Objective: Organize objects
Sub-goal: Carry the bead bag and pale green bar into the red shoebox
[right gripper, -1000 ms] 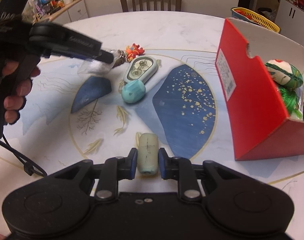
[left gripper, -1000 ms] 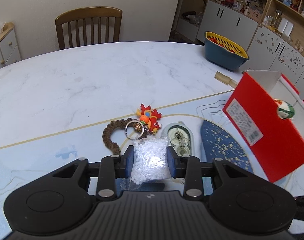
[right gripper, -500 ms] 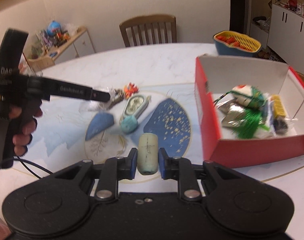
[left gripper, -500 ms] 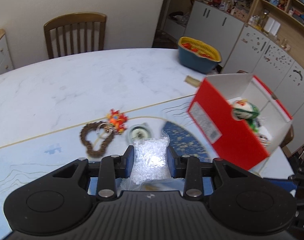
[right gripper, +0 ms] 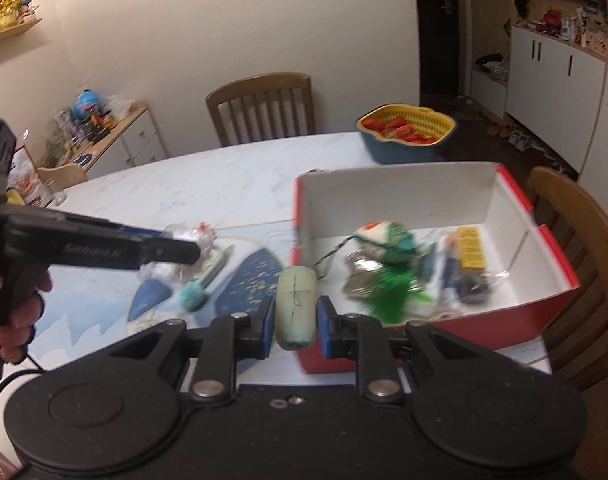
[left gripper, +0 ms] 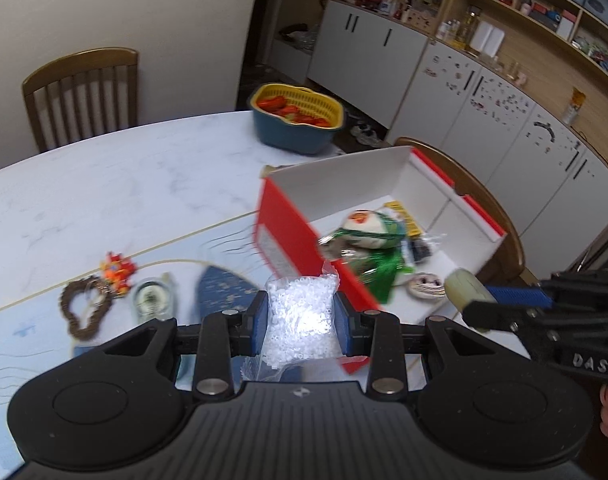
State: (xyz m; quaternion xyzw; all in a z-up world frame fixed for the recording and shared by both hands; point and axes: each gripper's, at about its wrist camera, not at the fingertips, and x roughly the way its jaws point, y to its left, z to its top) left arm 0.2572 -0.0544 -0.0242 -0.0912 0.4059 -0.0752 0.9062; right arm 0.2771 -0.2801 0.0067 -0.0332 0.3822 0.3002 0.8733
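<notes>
My left gripper [left gripper: 301, 322] is shut on a clear bag of white beads [left gripper: 299, 316], held in the air near the near-left corner of the red box [left gripper: 287, 240]. My right gripper [right gripper: 295, 312] is shut on a pale green cylinder [right gripper: 295, 308], above the box's near wall [right gripper: 444, 336]. The box is open, white inside, and holds a painted ball [right gripper: 386, 238], green tassels, a yellow packet and other small items. On the table lie a brown bead bracelet [left gripper: 83, 314], a red-orange charm [left gripper: 117, 272], a correction tape [left gripper: 151, 300] and a turquoise stone [right gripper: 191, 295].
A blue basket with a yellow liner [left gripper: 295, 124] and red items stands at the table's far edge. Wooden chairs stand behind the table [right gripper: 261, 108] and right of the box [right gripper: 572, 248]. White cabinets line the right wall. A hand [right gripper: 17, 320] holds the left gripper's handle.
Both grippers have risen and moved right toward the red box, each still holding its object. The box's inside has come into view in both wrist views.
</notes>
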